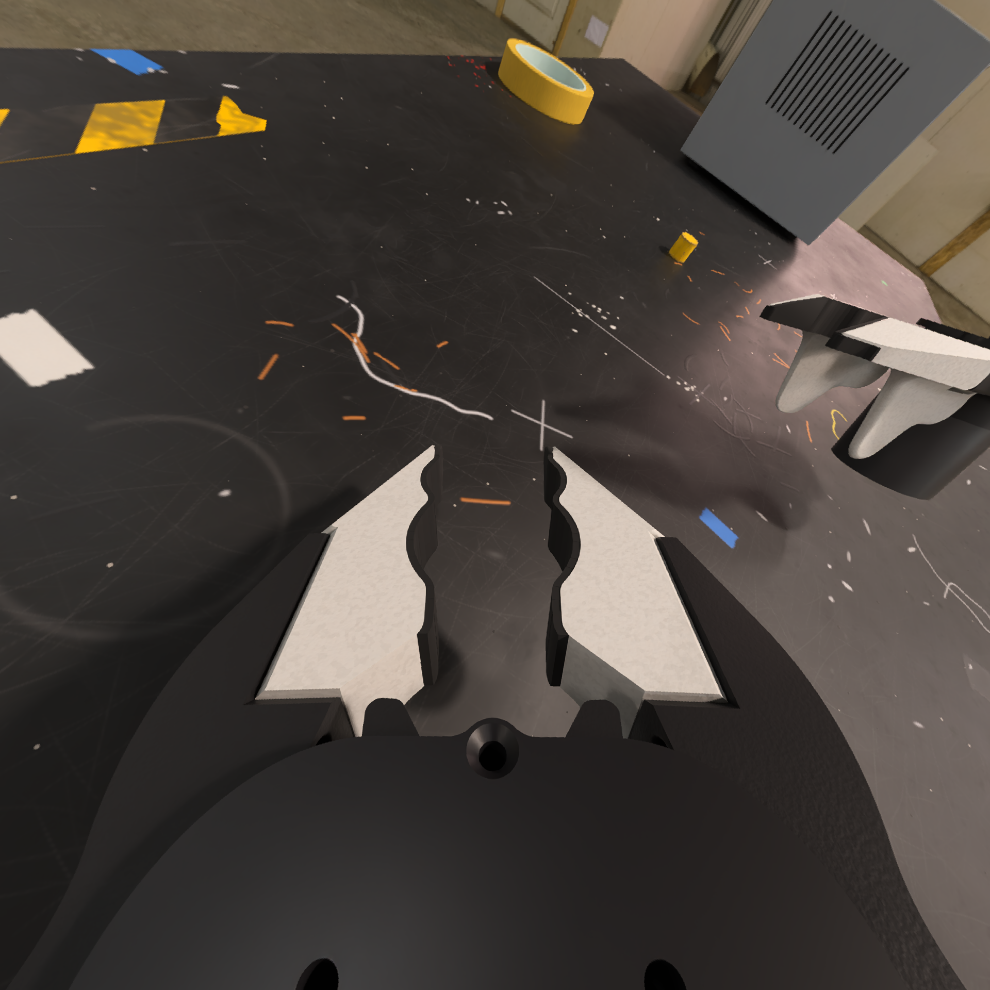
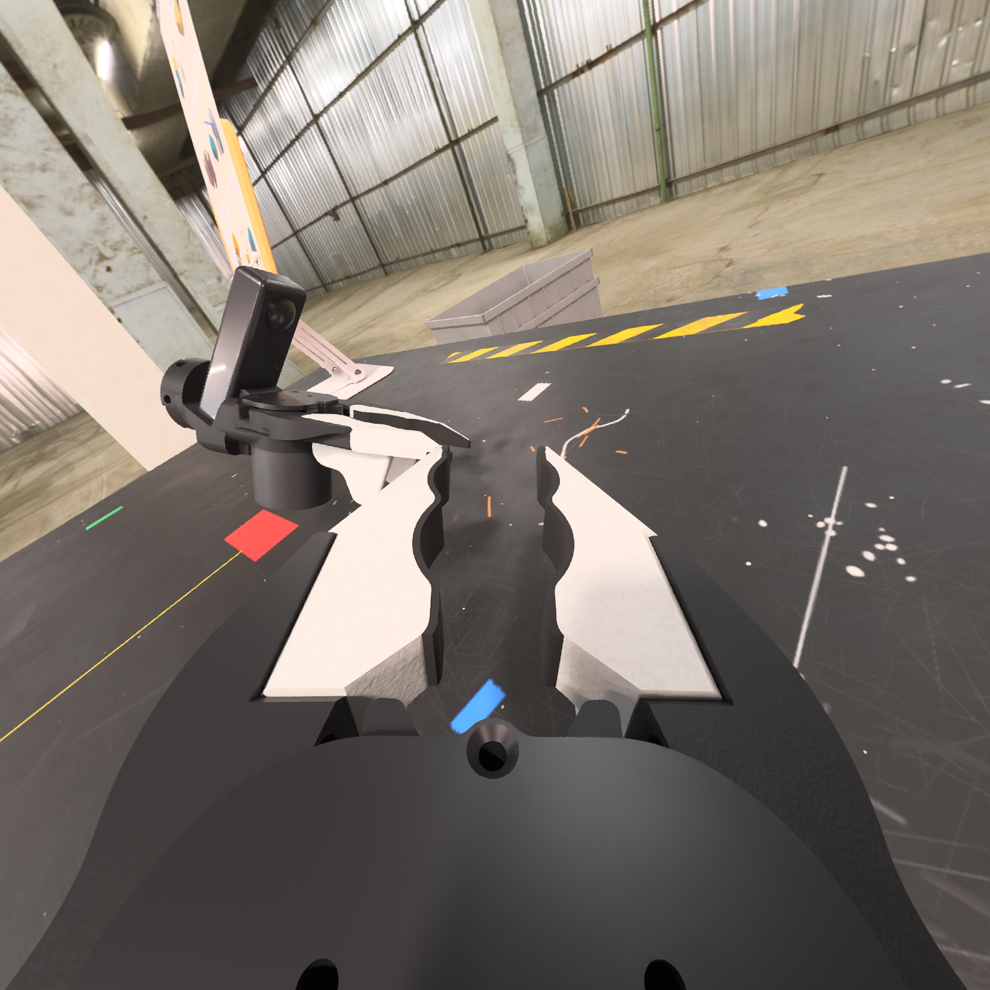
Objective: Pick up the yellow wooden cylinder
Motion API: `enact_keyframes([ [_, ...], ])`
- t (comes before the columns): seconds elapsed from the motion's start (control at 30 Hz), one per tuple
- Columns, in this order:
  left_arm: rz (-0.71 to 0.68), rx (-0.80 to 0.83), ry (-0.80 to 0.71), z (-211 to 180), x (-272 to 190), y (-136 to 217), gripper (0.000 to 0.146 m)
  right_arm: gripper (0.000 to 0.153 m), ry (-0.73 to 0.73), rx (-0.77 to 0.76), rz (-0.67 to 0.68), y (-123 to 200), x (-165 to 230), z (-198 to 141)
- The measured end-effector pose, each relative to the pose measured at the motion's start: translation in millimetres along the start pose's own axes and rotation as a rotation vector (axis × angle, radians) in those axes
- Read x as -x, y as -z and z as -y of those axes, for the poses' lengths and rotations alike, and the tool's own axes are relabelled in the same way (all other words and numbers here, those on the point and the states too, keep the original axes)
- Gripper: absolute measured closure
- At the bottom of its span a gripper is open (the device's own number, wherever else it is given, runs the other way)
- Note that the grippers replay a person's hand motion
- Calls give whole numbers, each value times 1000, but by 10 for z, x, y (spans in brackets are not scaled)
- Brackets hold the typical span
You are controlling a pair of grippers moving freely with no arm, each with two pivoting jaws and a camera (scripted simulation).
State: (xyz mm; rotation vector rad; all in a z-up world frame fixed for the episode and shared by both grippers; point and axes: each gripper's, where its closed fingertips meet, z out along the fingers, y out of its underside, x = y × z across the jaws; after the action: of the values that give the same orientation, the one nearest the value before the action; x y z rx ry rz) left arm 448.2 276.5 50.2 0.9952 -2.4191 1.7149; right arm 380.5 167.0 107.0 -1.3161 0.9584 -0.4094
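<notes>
Cylinder (image 1: 683,246) stands on desk (image 1: 160,225), far ahead-right of left gripper (image 1: 490,455). Tape roll (image 1: 545,80) behind it at far edge. Box (image 1: 835,107) right of both. Right gripper (image 1: 819,418) near-right of cylinder.

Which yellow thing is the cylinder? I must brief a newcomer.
On the dark table, find the grey box at the far right edge. Just before it stands the yellow wooden cylinder, small and solid, unlike the wide, hollow yellow tape roll farther back.
</notes>
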Motion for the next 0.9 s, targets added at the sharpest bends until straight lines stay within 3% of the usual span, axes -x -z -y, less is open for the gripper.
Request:
enact_keyframes([
  [0.9,-27,26,62,-24,34,-38,109,121,-87,-31,-37,63,-127,23],
])
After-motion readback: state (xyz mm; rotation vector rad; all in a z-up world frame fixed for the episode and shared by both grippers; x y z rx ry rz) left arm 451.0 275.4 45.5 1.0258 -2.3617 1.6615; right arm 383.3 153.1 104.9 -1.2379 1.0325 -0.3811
